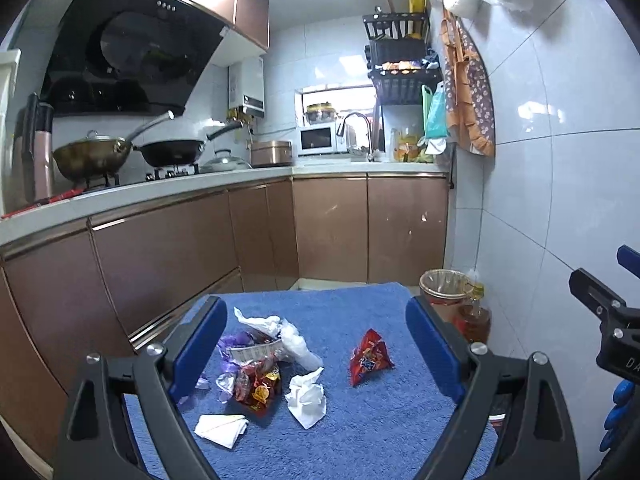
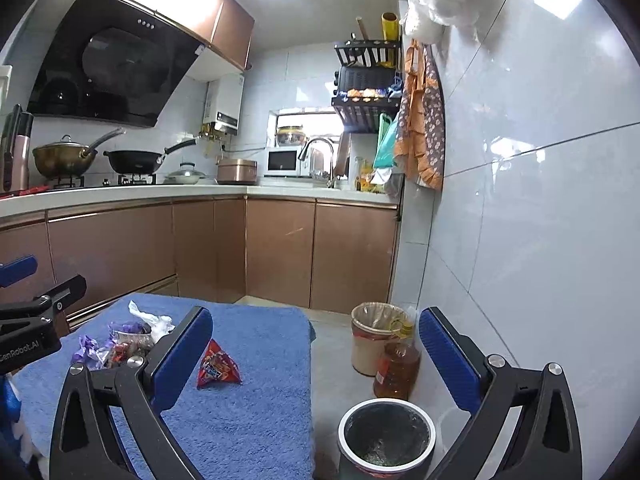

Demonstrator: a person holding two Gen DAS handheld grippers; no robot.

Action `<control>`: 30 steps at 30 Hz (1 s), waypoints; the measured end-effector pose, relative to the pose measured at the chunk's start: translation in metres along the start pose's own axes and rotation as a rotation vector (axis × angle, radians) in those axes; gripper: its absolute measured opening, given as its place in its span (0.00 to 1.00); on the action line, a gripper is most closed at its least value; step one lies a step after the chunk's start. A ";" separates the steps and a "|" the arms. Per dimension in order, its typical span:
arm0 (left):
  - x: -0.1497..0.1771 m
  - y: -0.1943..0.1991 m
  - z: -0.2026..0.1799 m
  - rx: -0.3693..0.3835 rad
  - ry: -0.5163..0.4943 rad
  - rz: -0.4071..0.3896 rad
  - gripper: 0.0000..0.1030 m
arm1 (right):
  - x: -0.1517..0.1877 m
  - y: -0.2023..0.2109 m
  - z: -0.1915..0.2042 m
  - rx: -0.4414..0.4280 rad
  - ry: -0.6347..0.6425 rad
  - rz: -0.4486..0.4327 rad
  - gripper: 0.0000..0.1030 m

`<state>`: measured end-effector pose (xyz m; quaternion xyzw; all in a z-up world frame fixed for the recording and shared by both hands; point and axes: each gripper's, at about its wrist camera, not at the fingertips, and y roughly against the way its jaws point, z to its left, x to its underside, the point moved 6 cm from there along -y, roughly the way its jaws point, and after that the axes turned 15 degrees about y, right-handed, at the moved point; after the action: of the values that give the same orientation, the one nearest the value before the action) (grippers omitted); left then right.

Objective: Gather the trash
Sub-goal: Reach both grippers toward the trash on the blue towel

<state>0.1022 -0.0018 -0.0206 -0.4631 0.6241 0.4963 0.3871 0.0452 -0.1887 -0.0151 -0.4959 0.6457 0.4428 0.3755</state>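
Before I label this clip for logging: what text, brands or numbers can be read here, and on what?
"GenRobot.AI": on the left gripper body, right wrist view; first letter partly cut.
"DA": cut-off letters on the right gripper body, left wrist view.
Red snack packet, oil bottle label, water heater: print too blurred.

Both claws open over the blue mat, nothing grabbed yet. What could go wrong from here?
1. The oil bottle stands right beside the lined bin; a drop there by the right claw could knock it.
2. The wrapper pile is tangled with tissues; the left claw may lift several and shed some.
3. The red packet lies flat on plush mat; fingers may snag fabric.
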 end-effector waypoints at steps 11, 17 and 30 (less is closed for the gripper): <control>0.033 -0.061 0.034 0.050 0.056 0.151 0.88 | 0.026 -0.079 0.019 -0.190 -0.010 0.123 1.00; 0.086 -0.102 0.035 0.115 0.023 0.347 0.82 | 0.054 -0.149 0.058 -0.442 -0.038 0.249 0.97; 0.147 -0.196 0.053 0.082 0.072 0.588 0.43 | 0.085 -0.262 0.138 -0.793 -0.041 0.396 0.77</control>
<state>0.2523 0.0062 -0.2210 -0.2636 0.7643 0.5448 0.2227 0.2872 -0.1154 -0.1908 -0.4593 0.5012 0.7293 0.0770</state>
